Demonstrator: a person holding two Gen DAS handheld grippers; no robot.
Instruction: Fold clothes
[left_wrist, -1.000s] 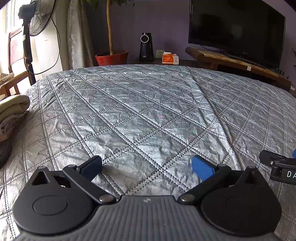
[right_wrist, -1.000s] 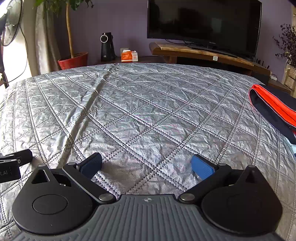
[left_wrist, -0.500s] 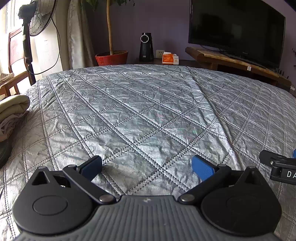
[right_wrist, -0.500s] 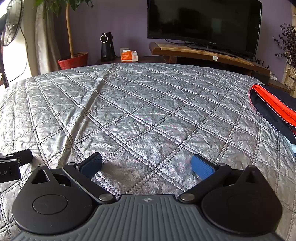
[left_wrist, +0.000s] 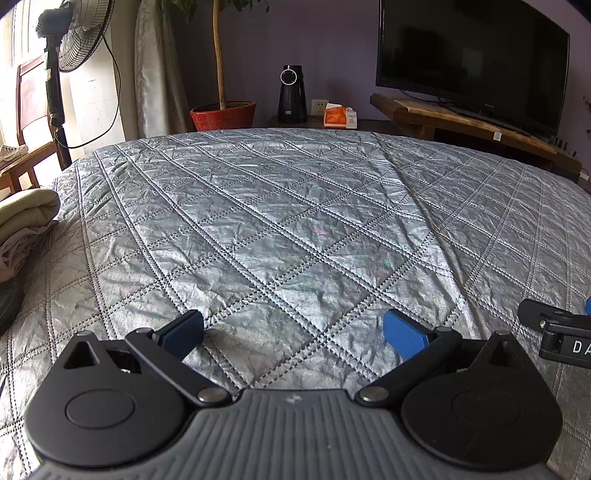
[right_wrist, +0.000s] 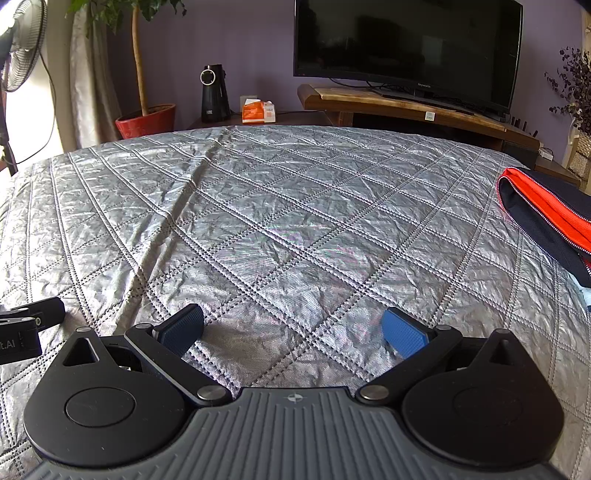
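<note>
Nothing has moved: both claws, left (left_wrist: 293, 338) and right (right_wrist: 293, 334), wide apart, empty; jacket (right_wrist: 546, 214) lies diagonally.

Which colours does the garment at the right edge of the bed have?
The garment is dark navy with a bright orange-red band, best seen in the right wrist view.

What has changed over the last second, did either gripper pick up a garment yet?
Nothing visibly changed. Left gripper and right gripper both hover open and empty over the silver quilt. The navy and orange garment lies untouched at the right, the folded pile at the left.
</note>
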